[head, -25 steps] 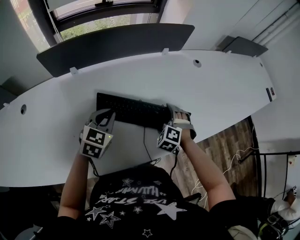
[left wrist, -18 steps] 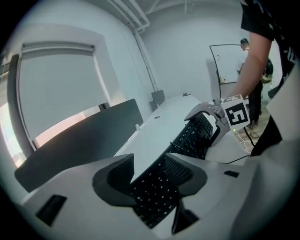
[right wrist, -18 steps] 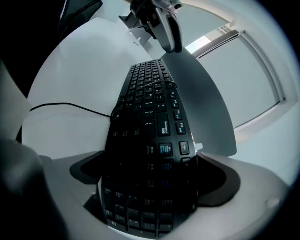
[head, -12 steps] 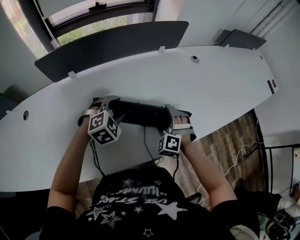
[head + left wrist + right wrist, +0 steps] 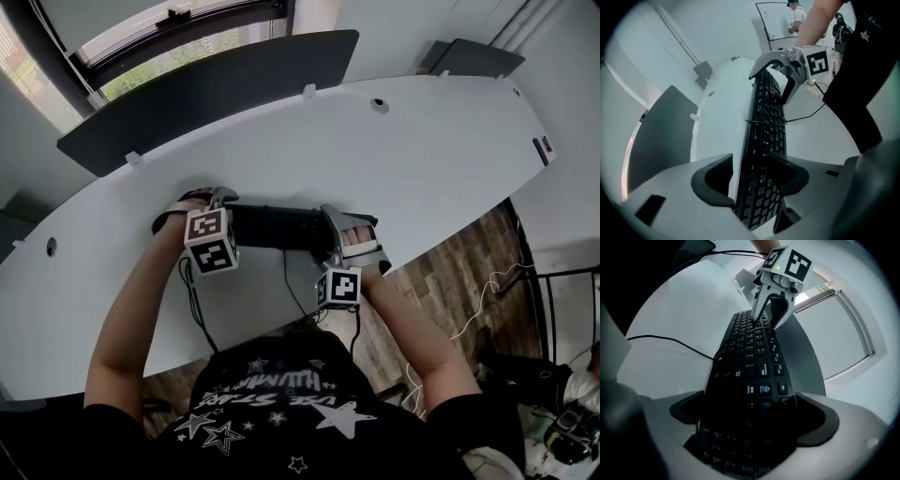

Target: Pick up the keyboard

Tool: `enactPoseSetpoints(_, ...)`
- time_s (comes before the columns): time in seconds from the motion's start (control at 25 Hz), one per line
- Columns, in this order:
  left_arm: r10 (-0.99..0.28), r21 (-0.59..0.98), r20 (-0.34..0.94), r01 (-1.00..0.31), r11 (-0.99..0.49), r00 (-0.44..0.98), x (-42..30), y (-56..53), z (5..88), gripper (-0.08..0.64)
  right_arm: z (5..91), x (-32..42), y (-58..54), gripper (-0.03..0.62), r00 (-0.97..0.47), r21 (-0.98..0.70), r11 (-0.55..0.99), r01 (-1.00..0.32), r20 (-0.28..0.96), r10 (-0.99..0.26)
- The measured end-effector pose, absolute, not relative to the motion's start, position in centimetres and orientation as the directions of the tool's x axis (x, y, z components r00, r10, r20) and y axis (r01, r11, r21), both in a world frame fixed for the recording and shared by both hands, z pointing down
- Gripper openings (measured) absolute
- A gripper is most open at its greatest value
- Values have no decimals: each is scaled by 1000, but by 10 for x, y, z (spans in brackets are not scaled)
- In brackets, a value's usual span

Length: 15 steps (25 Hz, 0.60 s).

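Note:
A black keyboard (image 5: 277, 227) lies across the white desk (image 5: 422, 159) near its front edge. My left gripper (image 5: 202, 202) points down over the keyboard's left end. Its jaws have just been opening and now straddle that end (image 5: 761, 154). A strip of white desk shows between one jaw and the keyboard's edge, so the left gripper (image 5: 754, 178) is open. My right gripper (image 5: 352, 234) sits at the right end. In the right gripper view the keyboard (image 5: 750, 380) fills the gap of the right gripper (image 5: 750, 418), with both jaws against its edges.
A dark partition panel (image 5: 206, 84) runs along the desk's far edge under a window. The keyboard's thin black cable (image 5: 291, 286) trails toward the person's torso. Wooden floor (image 5: 450, 281) lies beyond the desk's right front edge. A grommet hole (image 5: 379, 106) marks the far desk.
The left gripper moved from in front of the keyboard's left end onto that end, rolled over, and its jaws opened around it. The right gripper stayed at the right end.

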<state>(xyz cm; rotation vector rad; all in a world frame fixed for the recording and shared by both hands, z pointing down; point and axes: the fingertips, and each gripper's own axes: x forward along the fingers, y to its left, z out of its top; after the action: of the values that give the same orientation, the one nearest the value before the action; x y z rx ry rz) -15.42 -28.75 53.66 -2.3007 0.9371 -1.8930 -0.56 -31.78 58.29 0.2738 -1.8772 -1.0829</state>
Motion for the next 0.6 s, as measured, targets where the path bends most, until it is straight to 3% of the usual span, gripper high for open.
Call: enactPoseSetpoints(0.6,-172,-138,983,-355,-925,68,-145,-280,541,225,577,-6,-310,578,-602,825,512,238,539,-589)
